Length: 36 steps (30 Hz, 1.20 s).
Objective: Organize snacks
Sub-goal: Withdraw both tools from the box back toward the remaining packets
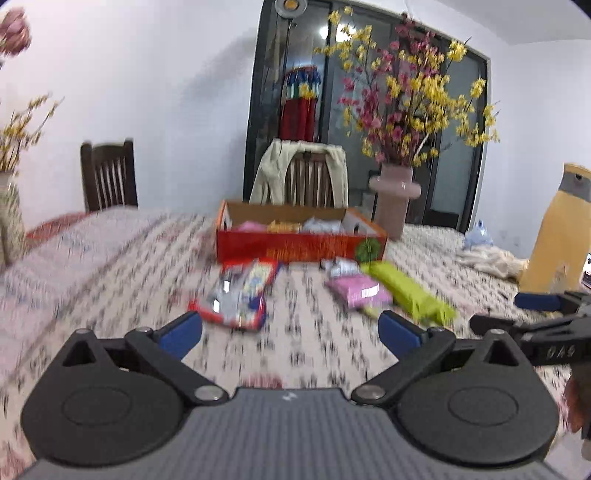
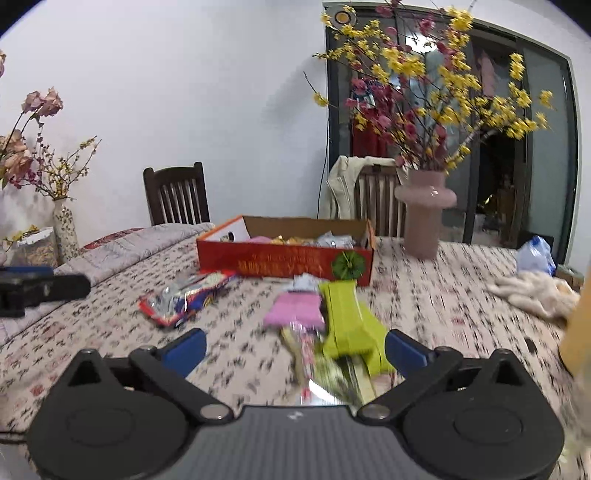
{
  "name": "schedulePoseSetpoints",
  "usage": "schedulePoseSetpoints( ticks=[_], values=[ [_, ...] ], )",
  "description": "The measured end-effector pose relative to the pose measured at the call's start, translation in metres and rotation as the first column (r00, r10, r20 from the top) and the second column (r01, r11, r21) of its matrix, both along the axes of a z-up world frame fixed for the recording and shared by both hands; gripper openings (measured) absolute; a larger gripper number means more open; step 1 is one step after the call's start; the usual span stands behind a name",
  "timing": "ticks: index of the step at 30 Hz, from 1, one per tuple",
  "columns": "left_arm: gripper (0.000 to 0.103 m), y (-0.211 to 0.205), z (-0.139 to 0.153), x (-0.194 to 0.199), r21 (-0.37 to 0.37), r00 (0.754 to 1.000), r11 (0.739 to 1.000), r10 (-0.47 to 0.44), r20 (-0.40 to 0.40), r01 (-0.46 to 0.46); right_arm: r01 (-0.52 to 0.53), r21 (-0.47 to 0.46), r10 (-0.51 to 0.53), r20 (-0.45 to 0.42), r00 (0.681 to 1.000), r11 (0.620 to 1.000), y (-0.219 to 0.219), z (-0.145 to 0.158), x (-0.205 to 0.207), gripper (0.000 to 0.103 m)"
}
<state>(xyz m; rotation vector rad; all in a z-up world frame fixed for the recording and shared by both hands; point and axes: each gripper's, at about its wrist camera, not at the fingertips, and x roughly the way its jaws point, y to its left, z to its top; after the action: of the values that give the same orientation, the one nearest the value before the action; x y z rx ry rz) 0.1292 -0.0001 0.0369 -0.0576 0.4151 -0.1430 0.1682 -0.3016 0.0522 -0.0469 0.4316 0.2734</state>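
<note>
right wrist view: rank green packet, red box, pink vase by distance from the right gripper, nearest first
From the right gripper, jaws open:
1. Green packet, just ahead, its near end reaching between the fingers on the right side.
2. Red box, mid-table, straight ahead beyond the loose snacks.
3. Pink vase, behind the box's right end, near the table's far edge.

Both views were evenly and fairly brightly lit by soft indoor light, with a round lamp (image 1: pixel 290 5) glowing at the top of the dark glass door (image 1: pixel 458 110) and only faint shadows on the white wall (image 2: pixel 207 88). Motion blur smeared the tablecloth (image 1: pixel 122 273) and the snack packets (image 2: pixel 295 314), whose foil showed small glare spots. Fisheye distortion bent the door frame and table edges, and the corners fell to black.
</note>
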Motion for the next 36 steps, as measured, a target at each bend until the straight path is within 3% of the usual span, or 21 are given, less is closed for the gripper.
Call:
schedulePoseSetpoints(
  ticks=[6, 17, 29, 36],
  values=[
    [0.103, 0.015, -0.019, -0.03, -0.043, 0.997, 0.998, 0.037, -0.066, -0.039, 0.029, -0.003, -0.029, -0.014, 0.999, 1.0, -0.01, -0.01, -0.037, 0.103],
    [0.103, 0.025, -0.009, -0.058, -0.039, 0.998, 0.997, 0.061, -0.003, -0.062, 0.021, -0.012, -0.021, 0.001, 1.0, 1.0, -0.005, -0.008, -0.081, 0.103],
    [0.103, 0.026, -0.017, -0.049, -0.046, 0.998, 0.997, 0.054, -0.032, -0.055, 0.04, -0.03, -0.04, -0.005, 0.999, 0.999, -0.005, -0.013, -0.073, 0.103],
    [0.103, 0.024, -0.025, -0.022, -0.028, 0.997, 0.998, 0.052, -0.06, -0.054, 0.046, -0.033, -0.047, -0.032, 0.998, 0.998, -0.004, -0.024, -0.051, 0.103]
  ],
)
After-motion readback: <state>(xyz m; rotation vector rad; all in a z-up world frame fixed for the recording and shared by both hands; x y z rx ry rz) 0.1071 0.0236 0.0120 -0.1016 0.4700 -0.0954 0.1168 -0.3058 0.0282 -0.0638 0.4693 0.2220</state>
